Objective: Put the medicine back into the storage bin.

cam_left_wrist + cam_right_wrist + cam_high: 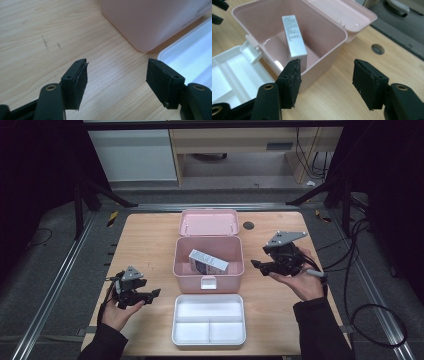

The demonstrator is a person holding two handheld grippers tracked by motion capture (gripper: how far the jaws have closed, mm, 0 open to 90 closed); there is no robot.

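With both tools held wide and empty, the right tool (pixel 261 265) is best lined up squarely over the carton (pixel 208 261) lying tilted inside the pink box (pixel 208 272), while the left tool (pixel 150 295) is kept low beside it.

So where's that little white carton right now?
The carton leans tilted inside the open pink box at mid-table in the high view, just behind the white tray.

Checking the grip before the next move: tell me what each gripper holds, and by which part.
Nothing is held. The left gripper is open over bare table; the right gripper is open beside the pink box.
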